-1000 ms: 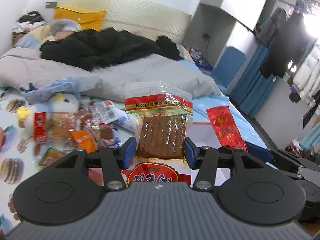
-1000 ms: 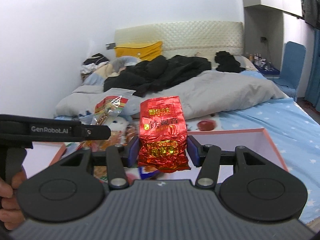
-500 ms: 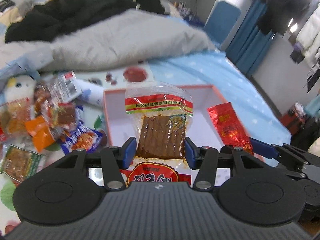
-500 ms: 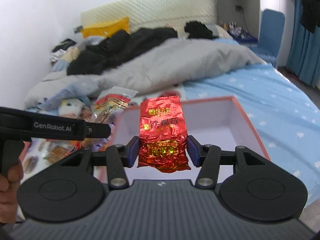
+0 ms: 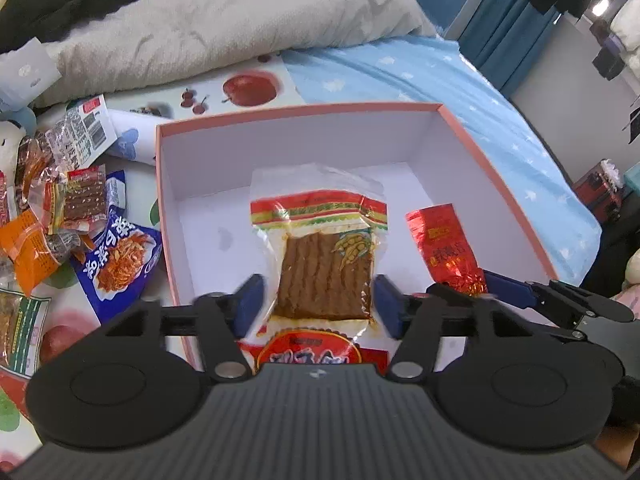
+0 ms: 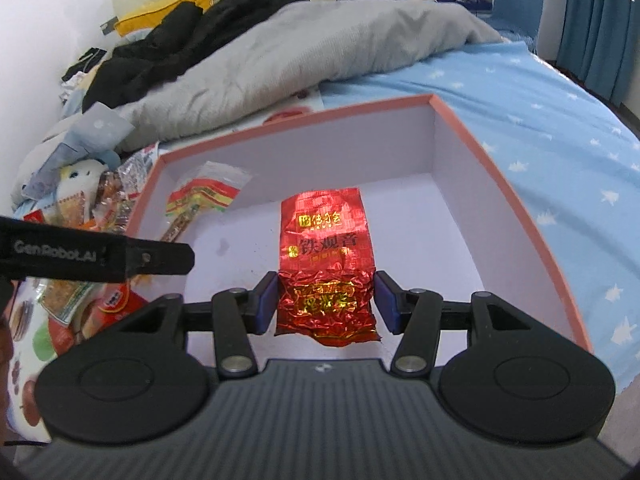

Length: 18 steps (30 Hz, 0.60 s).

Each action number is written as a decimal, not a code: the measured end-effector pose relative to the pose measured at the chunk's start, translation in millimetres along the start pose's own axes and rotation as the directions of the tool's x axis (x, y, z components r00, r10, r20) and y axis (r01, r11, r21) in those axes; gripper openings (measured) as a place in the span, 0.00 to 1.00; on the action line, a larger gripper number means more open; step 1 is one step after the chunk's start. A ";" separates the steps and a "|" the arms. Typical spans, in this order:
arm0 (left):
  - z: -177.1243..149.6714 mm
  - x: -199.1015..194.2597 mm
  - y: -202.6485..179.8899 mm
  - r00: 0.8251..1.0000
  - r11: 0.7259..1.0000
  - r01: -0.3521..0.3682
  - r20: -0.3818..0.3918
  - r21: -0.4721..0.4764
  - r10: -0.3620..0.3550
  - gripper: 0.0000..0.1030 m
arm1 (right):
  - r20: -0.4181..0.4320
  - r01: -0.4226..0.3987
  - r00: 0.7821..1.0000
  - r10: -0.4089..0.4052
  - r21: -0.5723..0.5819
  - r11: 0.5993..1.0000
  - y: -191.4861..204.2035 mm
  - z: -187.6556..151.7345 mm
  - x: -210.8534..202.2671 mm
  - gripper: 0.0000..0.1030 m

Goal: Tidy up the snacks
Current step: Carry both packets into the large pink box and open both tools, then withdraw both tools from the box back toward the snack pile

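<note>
over pink box, opening left tool frees upright brown packet, right tool pinching upright red packet.

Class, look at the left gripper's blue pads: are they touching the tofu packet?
Apart. The left wrist view shows the left gripper opening, with white box floor visible between each pad and the tofu packet.

- The red foil packet bears gold characters "铁观音".
- The left hand-held gripper, seen from the right wrist, carries white lettering "GenRobot.AI" along its black side.
- Print on the other wrappers is too blurred to read.
</note>
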<state>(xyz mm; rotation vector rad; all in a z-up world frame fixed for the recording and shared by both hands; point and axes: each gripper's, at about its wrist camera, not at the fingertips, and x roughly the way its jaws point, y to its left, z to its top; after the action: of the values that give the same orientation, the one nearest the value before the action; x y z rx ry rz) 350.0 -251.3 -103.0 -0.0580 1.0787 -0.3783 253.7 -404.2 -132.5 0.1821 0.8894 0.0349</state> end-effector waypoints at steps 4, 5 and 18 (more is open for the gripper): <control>-1.3 -4.5 1.0 1.000 1.000 0.000 0.012 -0.005 0.000 0.70 | -0.016 -0.029 0.999 0.029 0.008 1.000 -2.1 -3.2 0.1 0.58; -1.9 -7.6 0.8 1.000 1.000 0.002 0.018 -0.001 -0.002 0.70 | -0.014 -0.027 1.000 0.027 0.007 1.000 -0.8 -3.4 -1.4 0.58; -18.2 -93.2 -1.1 0.986 0.999 -0.013 0.164 0.033 0.007 0.70 | 0.120 -0.054 0.991 0.055 -0.012 0.998 27.0 -5.3 -65.0 0.58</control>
<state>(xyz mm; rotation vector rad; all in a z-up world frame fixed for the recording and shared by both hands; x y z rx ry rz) 295.2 -219.2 -32.3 -0.0524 0.9090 -0.3760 209.8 -383.7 -81.1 0.1986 0.7637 0.0782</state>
